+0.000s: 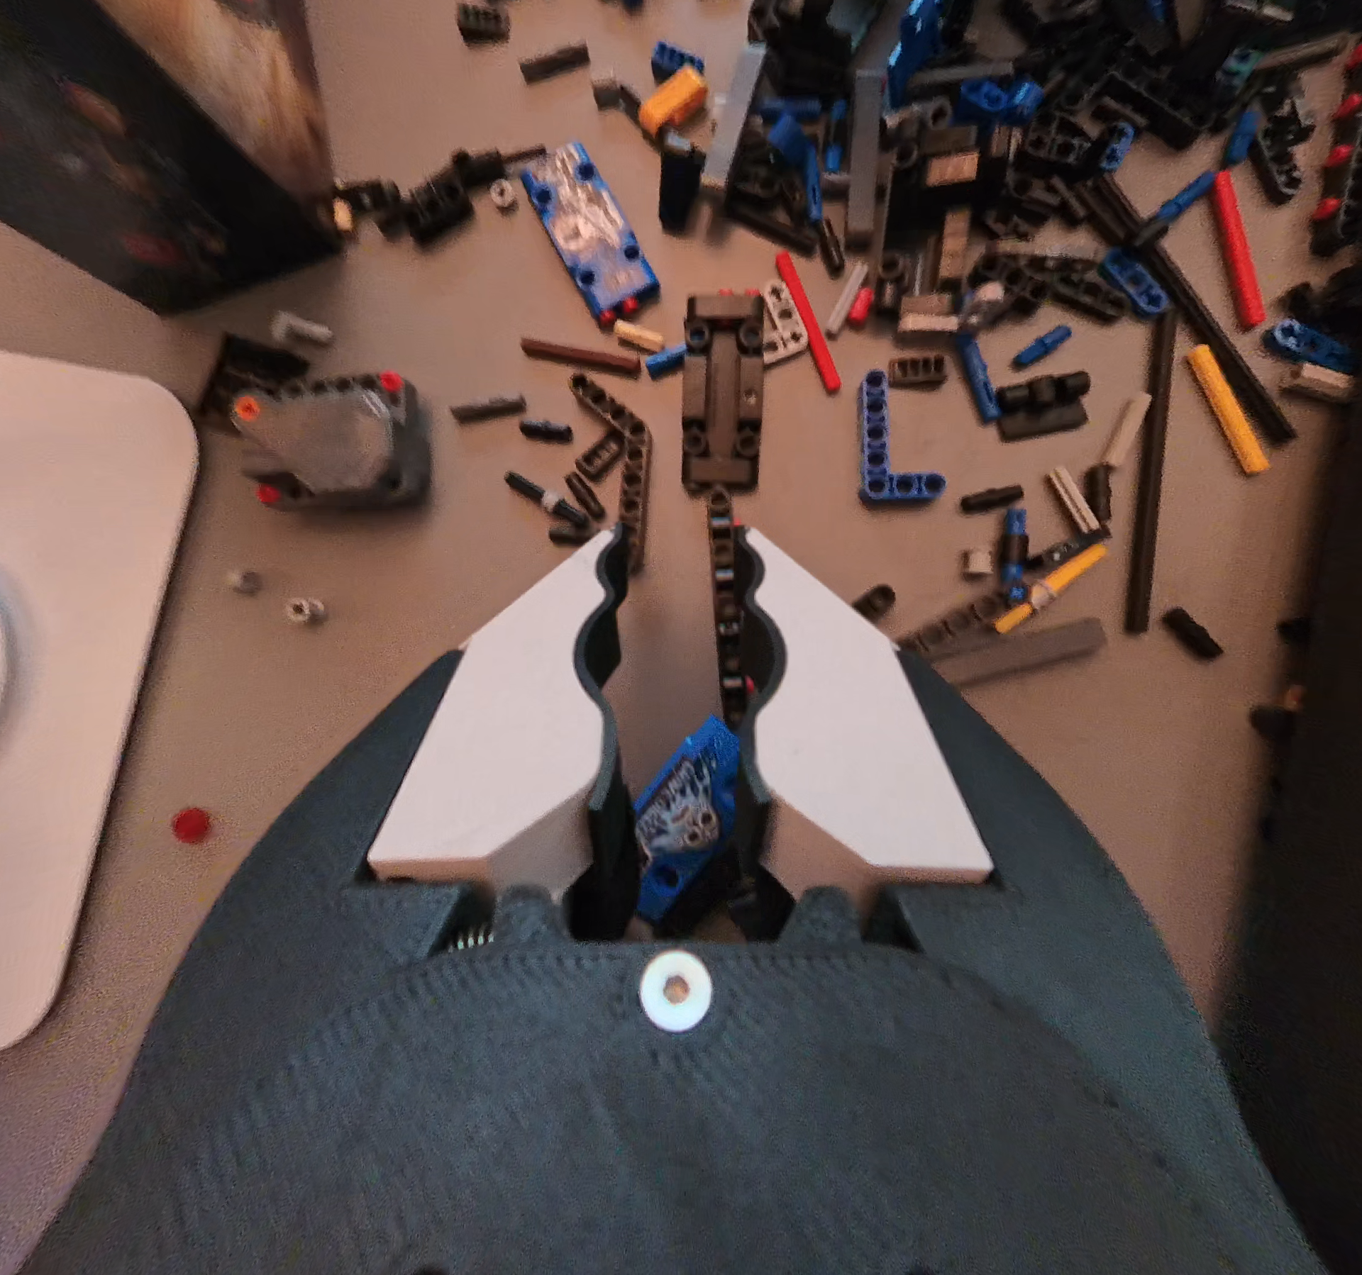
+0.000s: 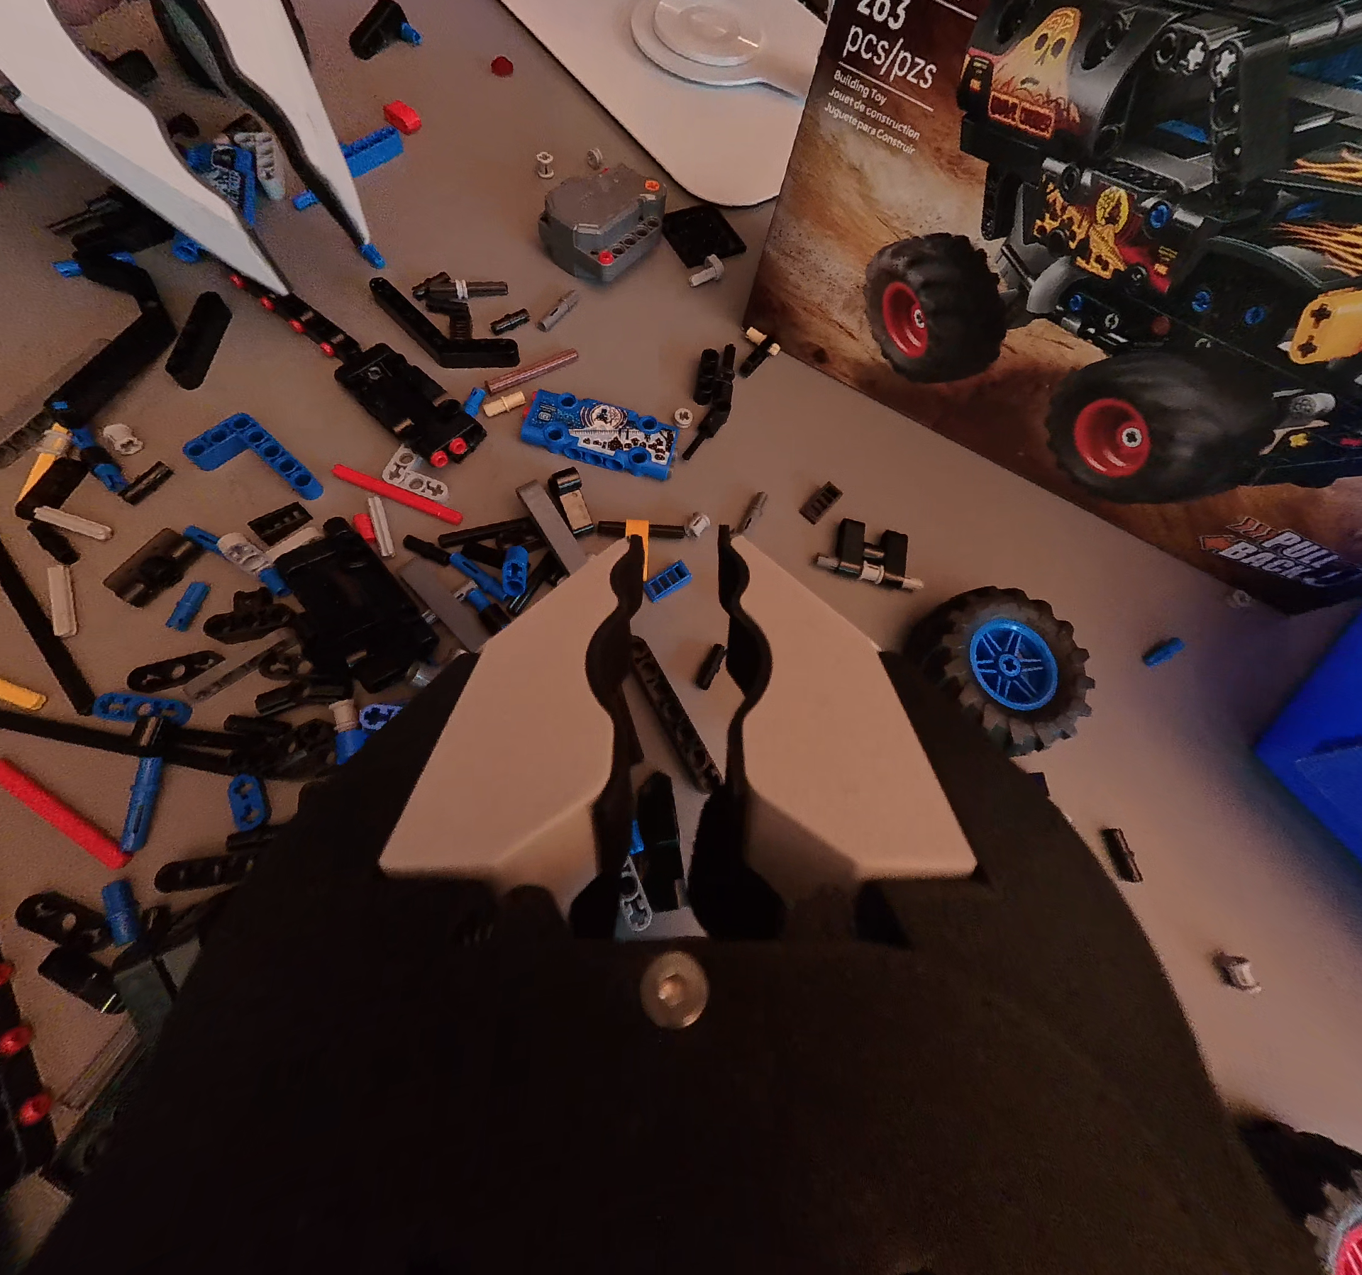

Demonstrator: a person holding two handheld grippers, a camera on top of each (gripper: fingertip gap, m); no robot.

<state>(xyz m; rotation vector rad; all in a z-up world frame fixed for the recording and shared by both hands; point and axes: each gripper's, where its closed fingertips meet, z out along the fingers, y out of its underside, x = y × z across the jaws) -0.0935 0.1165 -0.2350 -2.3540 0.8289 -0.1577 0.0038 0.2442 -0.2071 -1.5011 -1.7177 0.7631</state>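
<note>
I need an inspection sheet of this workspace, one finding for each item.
Surface: grey table, strewn with toy building parts.
Job's things: blue printed plate, blue L-shaped beam, grey motor block, blue-rimmed wheel.
Clutter: dense pile of black, blue and red parts.
Grippers: left tongs open over the table, a printed blue piece deep between the fingers; right tongs open, a small black part low between them; whether either is gripped cannot be told.
Cables: nothing seen.
Surroundings: toy truck box, white stand base.
</note>
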